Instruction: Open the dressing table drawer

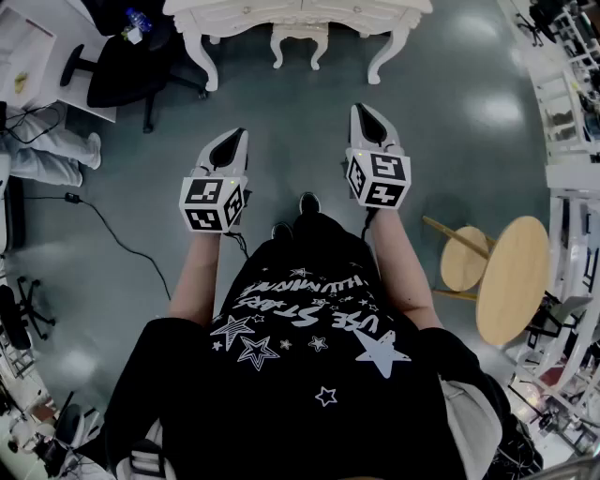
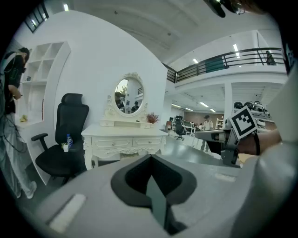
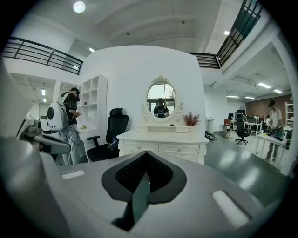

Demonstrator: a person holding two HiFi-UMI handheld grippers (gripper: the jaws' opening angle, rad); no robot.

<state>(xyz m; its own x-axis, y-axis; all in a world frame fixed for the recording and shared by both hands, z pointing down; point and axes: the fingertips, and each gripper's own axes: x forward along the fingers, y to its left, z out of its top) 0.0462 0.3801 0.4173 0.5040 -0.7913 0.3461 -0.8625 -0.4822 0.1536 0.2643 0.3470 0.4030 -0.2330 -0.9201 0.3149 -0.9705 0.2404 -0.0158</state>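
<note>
The white dressing table (image 1: 300, 14) stands at the top of the head view, well ahead of both grippers, with a matching stool (image 1: 300, 39) tucked under it. Its two front drawers (image 2: 111, 142) (image 3: 179, 149) are closed, under an oval mirror (image 3: 161, 98). My left gripper (image 1: 236, 141) (image 2: 151, 162) and right gripper (image 1: 367, 114) (image 3: 145, 160) are held side by side over the grey floor and point at the table. Both are shut with nothing between the jaws. The right one reaches a little further forward.
A black office chair (image 1: 131, 70) (image 2: 63, 139) stands left of the table. A person (image 1: 47, 150) stands by white shelves (image 3: 91, 100) at the far left. Two round wooden tables (image 1: 511, 277) are at my right. A cable (image 1: 112, 234) runs over the floor at the left.
</note>
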